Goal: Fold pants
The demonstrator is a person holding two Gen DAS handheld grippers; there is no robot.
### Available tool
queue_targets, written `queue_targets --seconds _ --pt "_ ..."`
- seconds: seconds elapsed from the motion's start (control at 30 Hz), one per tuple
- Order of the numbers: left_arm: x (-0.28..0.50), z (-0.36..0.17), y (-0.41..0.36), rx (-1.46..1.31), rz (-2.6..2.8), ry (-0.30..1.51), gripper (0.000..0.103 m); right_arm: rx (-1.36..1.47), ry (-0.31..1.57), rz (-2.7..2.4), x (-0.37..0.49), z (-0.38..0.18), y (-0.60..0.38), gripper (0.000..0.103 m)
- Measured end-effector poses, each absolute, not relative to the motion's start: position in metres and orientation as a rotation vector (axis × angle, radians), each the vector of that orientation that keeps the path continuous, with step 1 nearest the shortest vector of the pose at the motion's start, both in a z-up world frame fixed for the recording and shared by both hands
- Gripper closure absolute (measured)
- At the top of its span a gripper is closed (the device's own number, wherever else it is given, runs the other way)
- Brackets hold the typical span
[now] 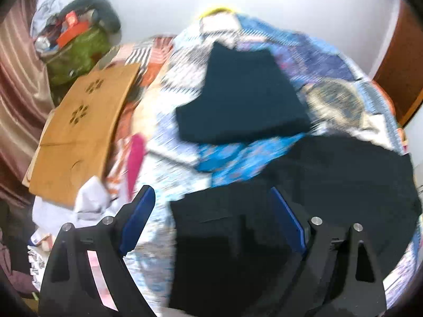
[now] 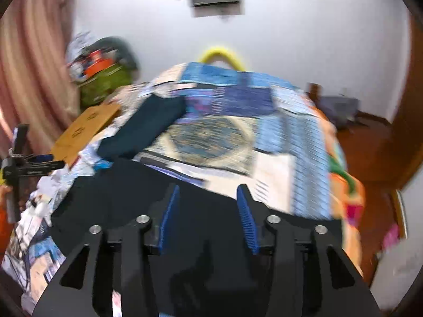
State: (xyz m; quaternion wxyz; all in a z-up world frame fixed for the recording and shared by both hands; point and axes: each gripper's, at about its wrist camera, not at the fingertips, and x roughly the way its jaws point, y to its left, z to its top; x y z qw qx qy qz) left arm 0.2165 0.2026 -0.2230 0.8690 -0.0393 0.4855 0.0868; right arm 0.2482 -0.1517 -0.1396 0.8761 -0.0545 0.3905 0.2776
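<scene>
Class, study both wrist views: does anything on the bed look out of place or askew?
A flat brown cardboard sheet lies skewed at the bed's left edge, near the folded dark garment. The black pants lie unfolded.

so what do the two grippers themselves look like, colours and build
Both match. The left gripper and right gripper have matte black angular linkage arms with triangular cut-outs and round silver pivot pins. The fingers carry flat blue pads, ribbed on the right gripper's fingers. No cables or sleeves show.

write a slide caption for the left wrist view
Open left gripper above black pants spread on a patchwork bedspread, with a folded dark garment farther back.
</scene>
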Motion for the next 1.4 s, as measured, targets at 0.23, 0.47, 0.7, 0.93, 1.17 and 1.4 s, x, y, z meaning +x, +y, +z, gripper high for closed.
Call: queue_targets --seconds 0.23,0.47,0.7,0.93,1.17,1.4 --pt "0.206 -0.284 0.251 -0.185 0.196 1.151 0.015 -0.244 0.904 0.806 0.281 -0.178 -0.045 0.059" --pt "0.222 -0.313 0.244 -0.280 0.063 1.202 0.033 -0.396 0.991 0.929 0.293 -0.223 0.034 0.059" --pt "0.228 -0.326 0.227 -0.281 0.012 1.214 0.057 -0.447 1.092 0.980 0.308 -0.246 0.072 0.059" --pt "0.217 -0.309 0.211 -0.077 0.138 1.152 0.082 -0.521 0.965 0.975 0.293 -0.239 0.078 0.098" --pt "0.218 -0.305 0.224 -0.013 0.220 1.120 0.081 -0.496 0.900 0.847 0.304 -0.231 0.069 0.098" --pt "0.209 -0.281 0.242 -0.024 0.295 1.095 0.056 -0.312 0.892 0.720 0.316 -0.186 0.022 0.097"
